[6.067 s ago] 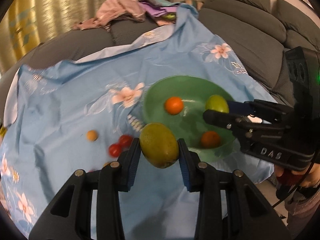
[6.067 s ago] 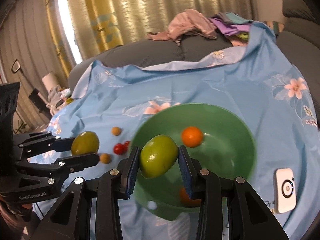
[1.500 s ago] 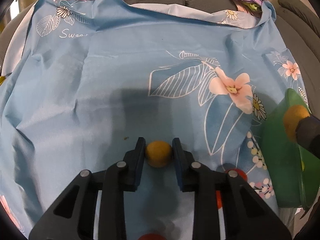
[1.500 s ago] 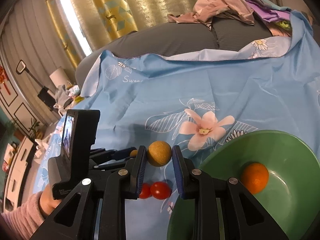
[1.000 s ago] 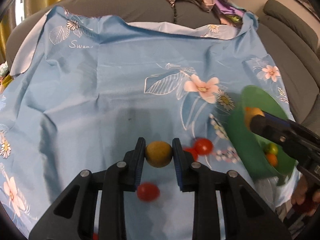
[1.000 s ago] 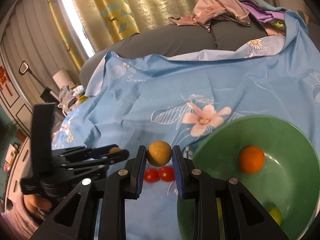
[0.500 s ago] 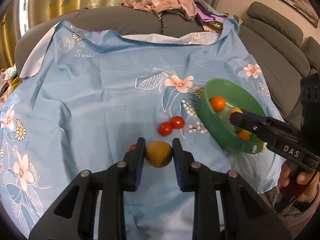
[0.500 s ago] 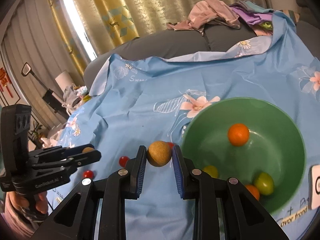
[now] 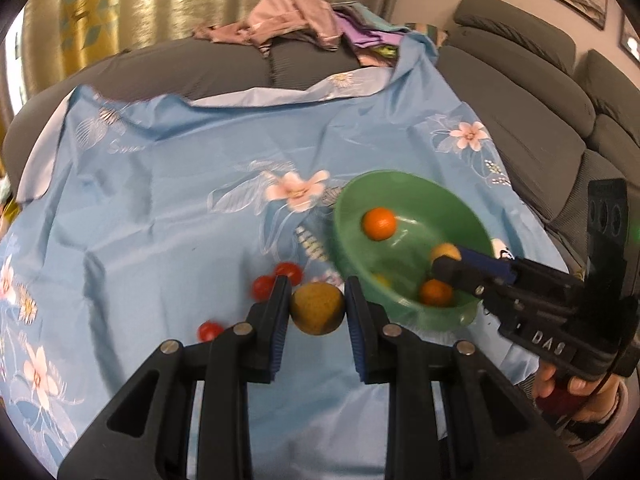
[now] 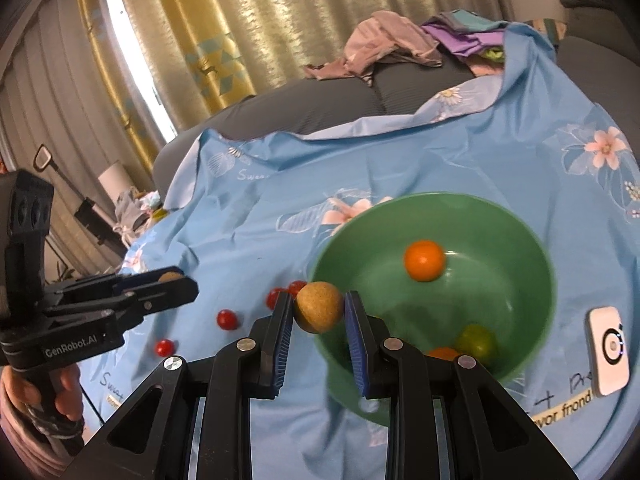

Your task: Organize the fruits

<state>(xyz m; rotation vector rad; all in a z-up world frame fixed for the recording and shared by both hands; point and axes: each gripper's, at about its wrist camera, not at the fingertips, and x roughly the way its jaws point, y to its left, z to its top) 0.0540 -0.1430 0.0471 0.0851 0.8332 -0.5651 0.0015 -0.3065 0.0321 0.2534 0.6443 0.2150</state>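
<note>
The left gripper [image 9: 317, 310] is pinching a round tan fruit [image 9: 317, 309] between its two blue pads, holding it in the air above the blue flowered cloth [image 9: 160, 208] and just beside the near-left edge of the green bowl [image 9: 344, 216]. The right gripper [image 10: 318, 312] is pinching a second tan fruit [image 10: 319, 306] in the same way – in its own view this fruit is sitting over the left rim of the bowl, and in the left wrist view the tips of the right gripper are reaching over the inside of the bowl from the right.

Inside the bowl an orange fruit [image 10: 424, 260] is lying toward the far side, while a green fruit [image 10: 476, 340] and another orange one [image 10: 442, 353] are lying together at the near side, the latter partly hidden behind the right gripper's finger. On the cloth, to the left of the bowl, four small red tomatoes are lying – two of them [image 10: 286, 293] touching each other close to the bowl, then one [image 10: 227, 319] and one more [image 10: 165, 347] farther left and apart.

A white device [image 10: 608, 350] is lying flat on the cloth just right of the bowl. A heap of clothes [image 9: 296, 20] is lying on the grey sofa [image 9: 532, 80] behind the cloth
</note>
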